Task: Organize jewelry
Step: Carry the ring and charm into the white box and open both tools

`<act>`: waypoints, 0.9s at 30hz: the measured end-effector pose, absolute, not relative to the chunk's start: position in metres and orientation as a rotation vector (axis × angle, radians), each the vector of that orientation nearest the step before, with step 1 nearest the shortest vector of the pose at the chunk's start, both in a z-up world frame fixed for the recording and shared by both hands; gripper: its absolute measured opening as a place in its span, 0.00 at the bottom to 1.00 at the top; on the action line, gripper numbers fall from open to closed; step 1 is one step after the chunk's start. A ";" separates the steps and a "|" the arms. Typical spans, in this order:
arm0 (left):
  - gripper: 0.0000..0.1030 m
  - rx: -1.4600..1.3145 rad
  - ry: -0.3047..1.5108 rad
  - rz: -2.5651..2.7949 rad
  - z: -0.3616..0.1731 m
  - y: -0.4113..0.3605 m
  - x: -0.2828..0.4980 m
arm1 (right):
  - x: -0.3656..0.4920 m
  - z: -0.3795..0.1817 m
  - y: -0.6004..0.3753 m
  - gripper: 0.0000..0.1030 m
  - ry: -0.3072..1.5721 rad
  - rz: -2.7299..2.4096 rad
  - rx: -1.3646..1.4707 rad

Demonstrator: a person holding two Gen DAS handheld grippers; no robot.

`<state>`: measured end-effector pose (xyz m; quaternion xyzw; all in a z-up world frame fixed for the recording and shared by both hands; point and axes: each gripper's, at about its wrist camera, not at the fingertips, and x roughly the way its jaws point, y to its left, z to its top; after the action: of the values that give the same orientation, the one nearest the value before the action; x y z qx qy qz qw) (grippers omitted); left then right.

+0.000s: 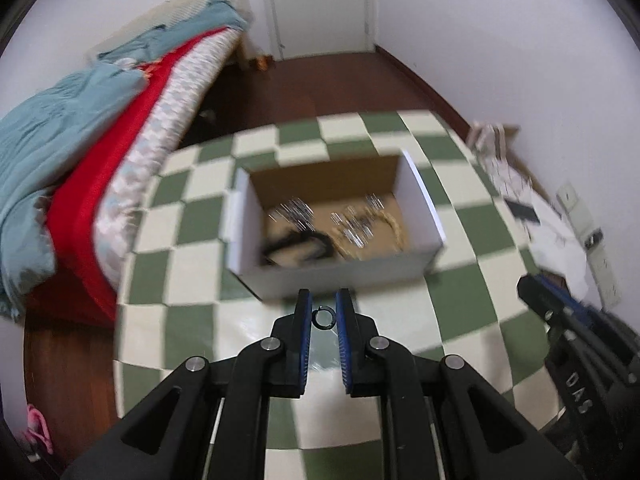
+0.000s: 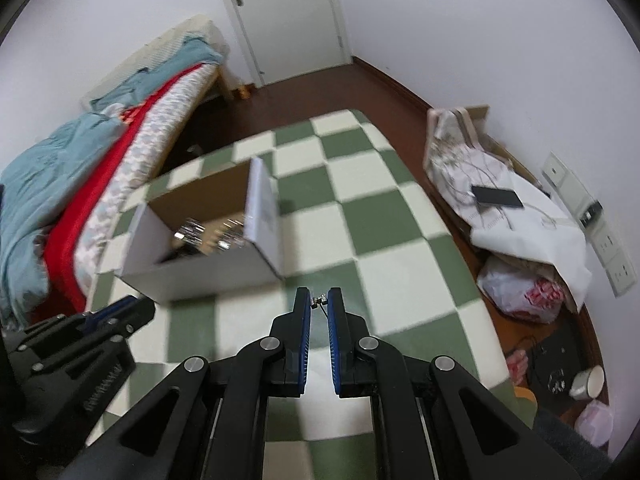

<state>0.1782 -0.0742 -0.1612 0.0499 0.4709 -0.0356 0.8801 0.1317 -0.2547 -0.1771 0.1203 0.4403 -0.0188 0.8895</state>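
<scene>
Your left gripper (image 1: 324, 309) pinches a dark ring (image 1: 323, 317); your right gripper (image 2: 319, 303) pinches a small silver earring (image 2: 319, 301). Carry both over the cardboard box's (image 1: 340, 270) near wall on the checkered mat (image 1: 472, 312) before releasing.

blurred box contents, tiny held pieces

from my seat the jewelry in the open white cardboard box (image 1: 256, 216) smears into silver streaks (image 1: 296, 210) and a dark loop (image 1: 298, 246); in the right wrist view its near wall hides most of it, and the small metal piece (image 2: 319, 300) between my right pads is too tiny to name.
</scene>
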 end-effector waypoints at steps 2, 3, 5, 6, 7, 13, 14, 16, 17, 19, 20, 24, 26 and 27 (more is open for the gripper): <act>0.09 0.084 0.959 -0.054 -0.145 -0.063 0.186 | 0.138 -0.165 -0.245 0.09 0.903 -0.016 0.246; 0.09 0.072 0.949 -0.044 -0.137 -0.057 0.190 | 0.143 -0.159 -0.240 0.09 0.897 -0.003 0.243; 0.09 0.053 0.936 -0.031 -0.125 -0.047 0.201 | 0.153 -0.149 -0.232 0.09 0.892 0.020 0.239; 0.09 0.042 0.936 -0.028 -0.122 -0.043 0.208 | 0.158 -0.144 -0.228 0.09 0.889 0.031 0.240; 0.09 0.032 0.937 -0.026 -0.119 -0.040 0.214 | 0.164 -0.139 -0.224 0.09 0.888 0.042 0.237; 0.09 -0.022 0.997 -0.040 -0.126 -0.031 0.253 | 0.209 -0.126 -0.210 0.09 0.925 0.110 0.224; 0.09 -0.031 1.018 -0.043 -0.130 -0.030 0.261 | 0.218 -0.128 -0.207 0.09 0.942 0.123 0.218; 0.09 -0.049 1.066 -0.059 -0.142 -0.028 0.277 | 0.234 -0.133 -0.205 0.09 0.975 0.145 0.218; 0.09 -0.054 1.082 -0.063 -0.147 -0.029 0.282 | 0.243 -0.137 -0.203 0.09 0.996 0.158 0.218; 0.09 -0.066 1.129 -0.077 -0.160 -0.028 0.295 | 0.258 -0.146 -0.202 0.09 1.031 0.176 0.219; 0.09 -0.075 1.150 -0.082 -0.166 -0.027 0.300 | 0.266 -0.151 -0.200 0.09 1.052 0.190 0.222; 0.10 -0.119 1.206 -0.094 -0.179 -0.022 0.315 | 0.291 -0.166 -0.198 0.09 1.107 0.217 0.230; 0.11 -0.146 1.227 -0.098 -0.180 -0.019 0.321 | 0.299 -0.170 -0.196 0.09 1.131 0.224 0.229; 0.11 -0.149 1.229 -0.097 -0.179 -0.019 0.323 | 0.302 -0.171 -0.195 0.09 1.141 0.229 0.231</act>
<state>0.3230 -0.0187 -0.1786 -0.0697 0.5757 -0.0456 0.8134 0.3018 -0.1948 -0.1710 0.1090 0.5378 0.1080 0.8290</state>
